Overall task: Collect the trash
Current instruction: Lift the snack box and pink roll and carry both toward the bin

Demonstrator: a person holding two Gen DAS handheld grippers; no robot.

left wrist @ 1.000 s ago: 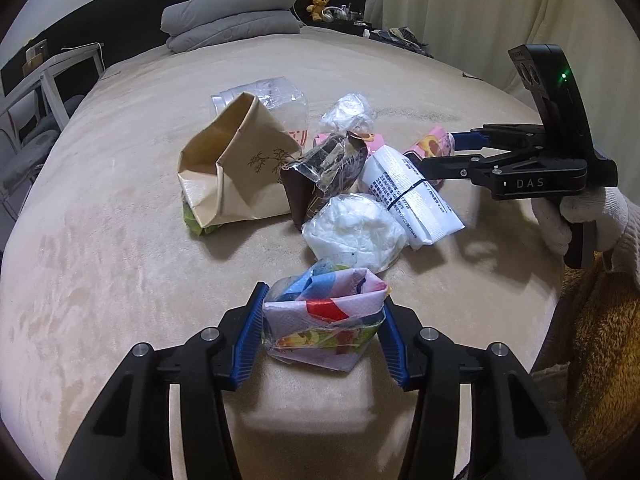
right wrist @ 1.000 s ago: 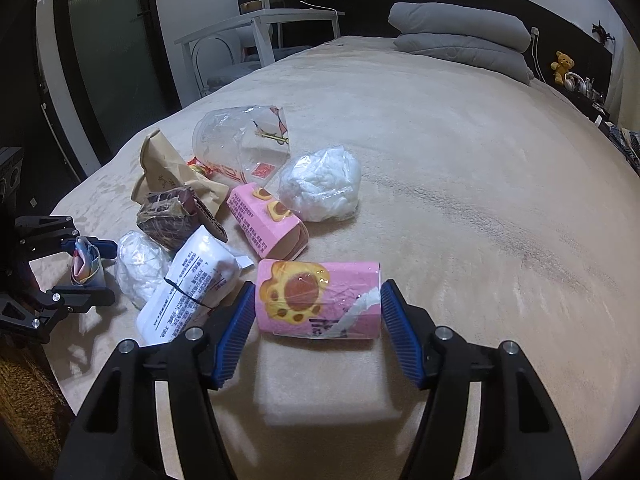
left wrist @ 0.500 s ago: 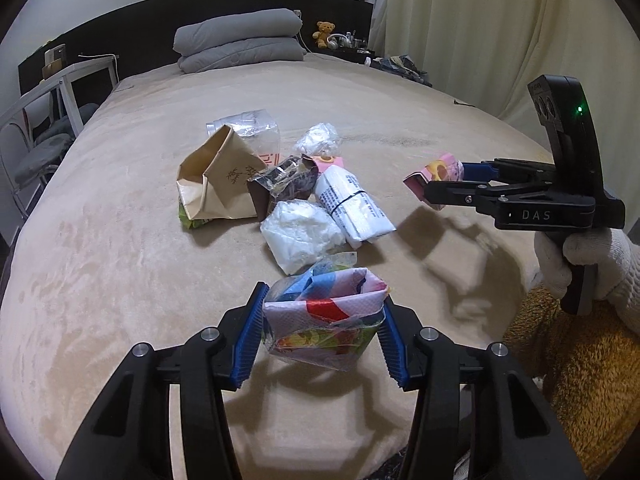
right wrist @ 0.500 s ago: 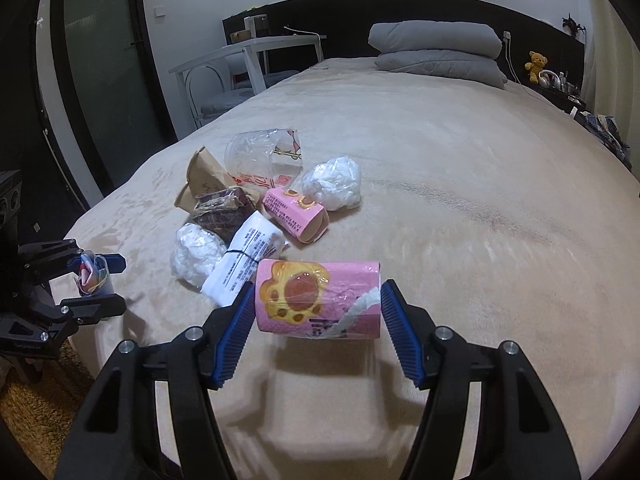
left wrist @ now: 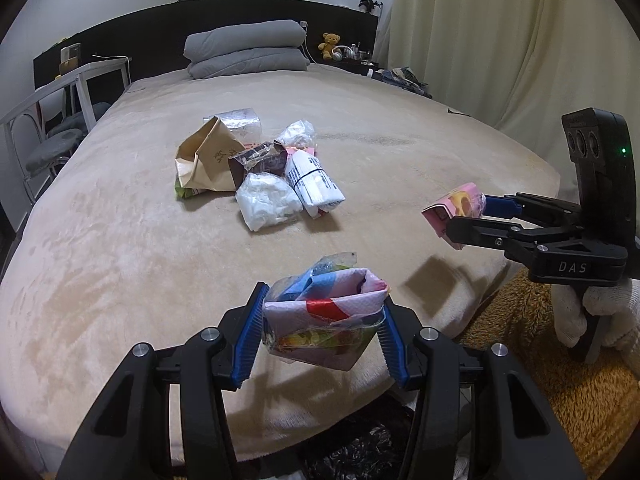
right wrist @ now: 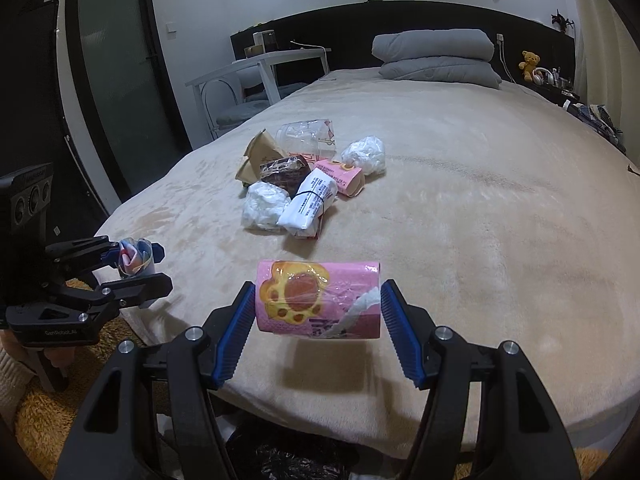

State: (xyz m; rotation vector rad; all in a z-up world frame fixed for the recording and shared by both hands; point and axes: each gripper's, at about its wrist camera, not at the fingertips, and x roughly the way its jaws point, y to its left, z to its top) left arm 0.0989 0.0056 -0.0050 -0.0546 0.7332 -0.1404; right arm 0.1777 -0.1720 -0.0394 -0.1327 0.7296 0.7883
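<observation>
My left gripper (left wrist: 322,328) is shut on a crumpled colourful wrapper (left wrist: 325,322), held above the near edge of the bed (left wrist: 120,264). My right gripper (right wrist: 318,322) is shut on a pink paw-print pack (right wrist: 318,304), also lifted over the bed's near edge. Each gripper shows in the other's view: the right gripper (left wrist: 470,220) with the pink pack (left wrist: 456,204) at the right, the left gripper (right wrist: 144,268) with the wrapper (right wrist: 134,262) at the left. A heap of trash lies mid-bed: a brown paper bag (left wrist: 208,158), a white crumpled bag (left wrist: 266,200), a white printed packet (left wrist: 314,184).
A black bag (right wrist: 280,458) lies on the floor below the bed's edge, beside a brown shaggy rug (left wrist: 560,400). Grey pillows (left wrist: 244,50) lie at the headboard. A white table and chair (left wrist: 60,120) stand left of the bed. Curtains (left wrist: 500,40) hang on the right.
Both grippers have drawn back from the heap toward the bed's near edge and risen a little, each keeping its item. The heap now looks farther off, and the black bag has come into view below.
</observation>
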